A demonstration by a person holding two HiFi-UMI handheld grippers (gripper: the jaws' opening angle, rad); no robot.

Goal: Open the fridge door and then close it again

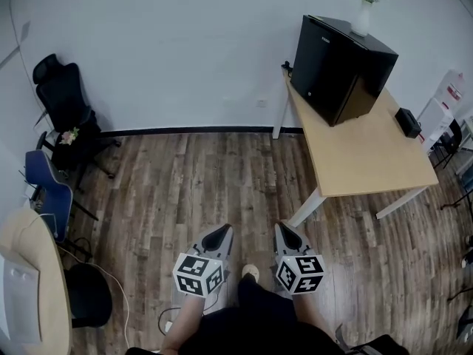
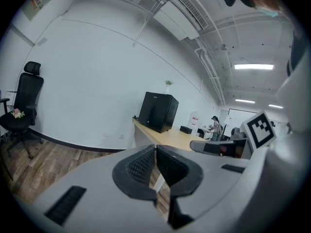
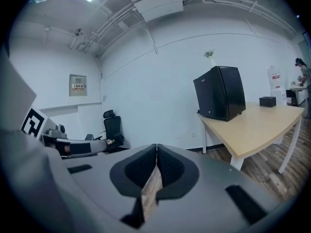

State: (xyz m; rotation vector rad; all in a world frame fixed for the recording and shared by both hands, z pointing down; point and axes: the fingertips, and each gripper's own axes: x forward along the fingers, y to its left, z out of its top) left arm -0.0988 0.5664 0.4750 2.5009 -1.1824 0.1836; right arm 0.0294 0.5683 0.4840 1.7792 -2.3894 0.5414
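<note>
A small black fridge (image 1: 341, 66) stands on the far end of a light wooden table (image 1: 366, 161), its door closed. It also shows in the left gripper view as the fridge (image 2: 158, 111) and in the right gripper view as the fridge (image 3: 221, 92). My left gripper (image 1: 220, 235) and right gripper (image 1: 284, 235) hang side by side over the wooden floor, well short of the table. Both are shut with nothing between the jaws. In their own views the left gripper (image 2: 155, 149) and right gripper (image 3: 156, 148) show pads pressed together.
A white vase (image 1: 362, 17) with a plant sits on the fridge and a small black box (image 1: 408, 122) lies on the table. A black office chair (image 1: 63, 98) and a blue chair (image 1: 46, 191) stand at the left, beside a round table (image 1: 33, 287).
</note>
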